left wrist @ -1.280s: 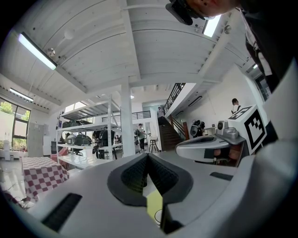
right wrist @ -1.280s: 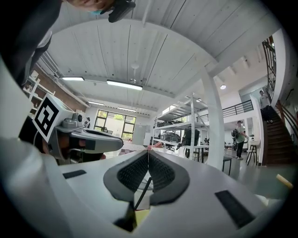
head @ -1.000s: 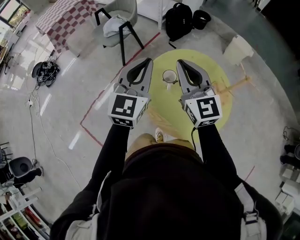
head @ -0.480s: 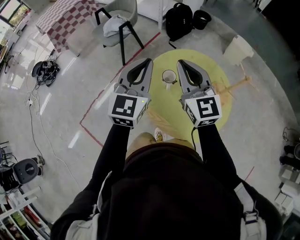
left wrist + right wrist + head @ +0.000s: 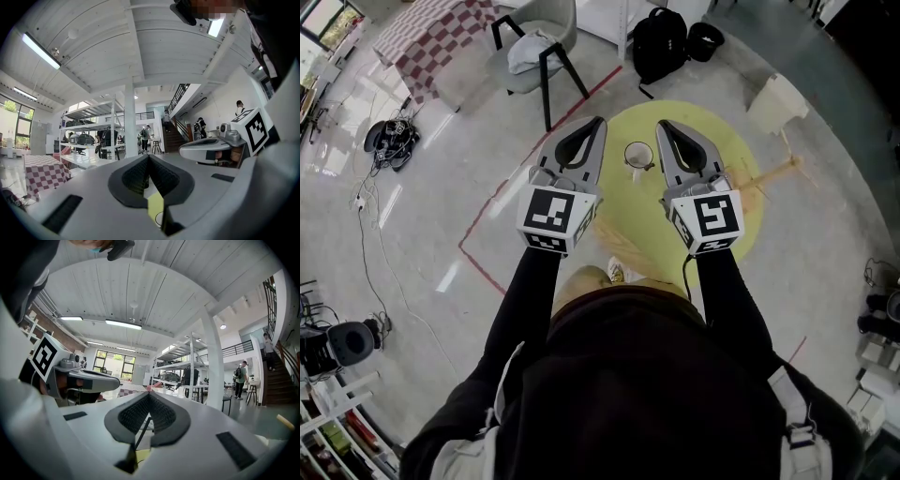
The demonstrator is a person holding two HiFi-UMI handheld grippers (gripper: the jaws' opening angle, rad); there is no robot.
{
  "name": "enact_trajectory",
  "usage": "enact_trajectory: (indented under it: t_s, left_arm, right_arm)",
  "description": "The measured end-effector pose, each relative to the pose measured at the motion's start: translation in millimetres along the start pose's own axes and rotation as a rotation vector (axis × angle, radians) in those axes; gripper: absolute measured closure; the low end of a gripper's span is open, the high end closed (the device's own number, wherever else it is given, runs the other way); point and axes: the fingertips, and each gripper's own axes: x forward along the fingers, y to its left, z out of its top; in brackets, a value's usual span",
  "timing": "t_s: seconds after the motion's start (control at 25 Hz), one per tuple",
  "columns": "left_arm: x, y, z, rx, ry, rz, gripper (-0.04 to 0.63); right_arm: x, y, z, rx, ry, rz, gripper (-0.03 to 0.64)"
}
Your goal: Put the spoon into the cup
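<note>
A white cup [image 5: 637, 153] stands on a round yellow table [image 5: 722, 141], seen between my two grippers in the head view. I can make out no spoon in any view. My left gripper [image 5: 599, 122] is held level just left of the cup, jaws shut with nothing between them [image 5: 148, 157]. Just right of the cup my right gripper [image 5: 660, 125] is also level and shut, empty as well [image 5: 149, 394]. In each gripper view the other gripper shows at the side, and the cup is hidden behind the jaws.
A wooden strip [image 5: 766, 175] lies across the table's right side. Behind the table are a grey chair [image 5: 539, 42], a black backpack [image 5: 656, 42] and a checked tablecloth [image 5: 427, 37]. Red tape [image 5: 487, 211] marks the floor at left, near cables [image 5: 389, 142].
</note>
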Motion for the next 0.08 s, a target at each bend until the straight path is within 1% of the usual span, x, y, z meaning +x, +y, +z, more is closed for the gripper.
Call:
enact_trajectory:
  t_s: [0.08]
  left_arm:
    - [0.2,0.5,0.3,-0.002,-0.001,0.000,0.580]
  right_arm:
    - [0.4,-0.4,0.2,-0.003,-0.001,-0.003,0.591]
